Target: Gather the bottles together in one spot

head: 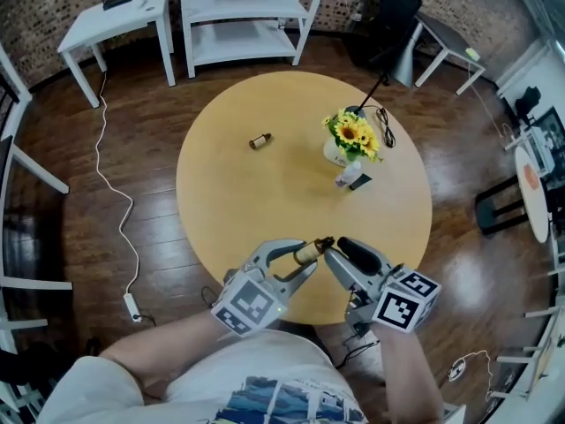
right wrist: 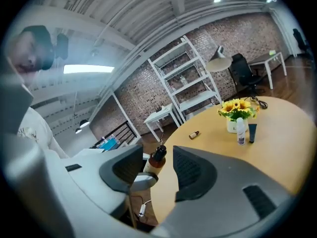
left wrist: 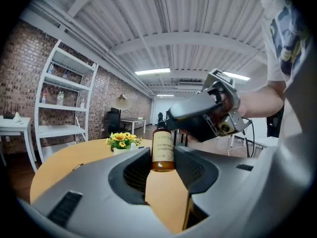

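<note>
My left gripper (head: 303,261) is shut on an amber bottle (head: 309,252) with a cream label and dark cap, held above the table's near edge; in the left gripper view the bottle (left wrist: 162,150) stands upright between the jaws. My right gripper (head: 339,253) faces it from the right. In the right gripper view the bottle's capped top (right wrist: 157,157) sits between the parted jaws, with no clear contact. A small amber bottle (head: 259,140) lies on its side at the table's far left. A white bottle (head: 351,175) and a dark tube (head: 360,182) stand by the vase.
The round wooden table (head: 238,201) carries a sunflower vase (head: 351,138) at the far right, with a black cable behind it. A white shelf unit (head: 247,16) and a white side table (head: 119,20) stand beyond. A cord runs over the floor at the left.
</note>
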Tool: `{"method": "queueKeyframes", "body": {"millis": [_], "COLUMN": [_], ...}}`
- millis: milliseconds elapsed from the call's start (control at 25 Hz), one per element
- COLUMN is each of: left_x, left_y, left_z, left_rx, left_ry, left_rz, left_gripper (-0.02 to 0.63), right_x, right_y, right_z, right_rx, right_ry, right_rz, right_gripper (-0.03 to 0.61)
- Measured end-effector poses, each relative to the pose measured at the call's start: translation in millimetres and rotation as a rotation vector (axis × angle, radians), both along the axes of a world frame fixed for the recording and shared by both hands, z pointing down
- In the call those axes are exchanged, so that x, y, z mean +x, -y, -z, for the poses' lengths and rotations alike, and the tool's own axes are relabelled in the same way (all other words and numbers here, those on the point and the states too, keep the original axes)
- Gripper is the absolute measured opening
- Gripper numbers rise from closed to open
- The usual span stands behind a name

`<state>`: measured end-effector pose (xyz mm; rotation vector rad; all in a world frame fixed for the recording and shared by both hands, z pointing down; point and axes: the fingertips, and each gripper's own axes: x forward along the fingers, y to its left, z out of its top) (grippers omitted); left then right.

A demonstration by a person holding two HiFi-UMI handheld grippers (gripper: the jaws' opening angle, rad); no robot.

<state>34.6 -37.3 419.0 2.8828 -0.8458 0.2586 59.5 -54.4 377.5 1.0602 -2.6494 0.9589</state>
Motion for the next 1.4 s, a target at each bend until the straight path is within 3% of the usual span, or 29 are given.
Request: {"method": "queueKeyframes", "body": {"millis": [200,600,920,1400], "left_x": [9,19,24,-23], "left_y": [-1,10,30,50], "left_z": [4,-10,-34,-82], "left_rx": [0.041,0.051,-0.006,-0.195], "left_ry": [-0.005,0.007,0.083,0.127], "left_rz": [-0.029,-0.045,-0.045,0.069], "left_gripper": [0.152,0.152,0.156,0.16], "right_x": [-3,1,4,36], "right_y": [5,16,37,140], "right_z": [0,-11,-27,-85], "right_rx": [-0.047,-0.061,-0.028,0.075], "right_ry": [0.062,0.027,-0.074,-0.32], "right_rz": [0.005,0.011,0.048,-0.065], "right_gripper": [0.138,0.069,0.067,0.067]}}
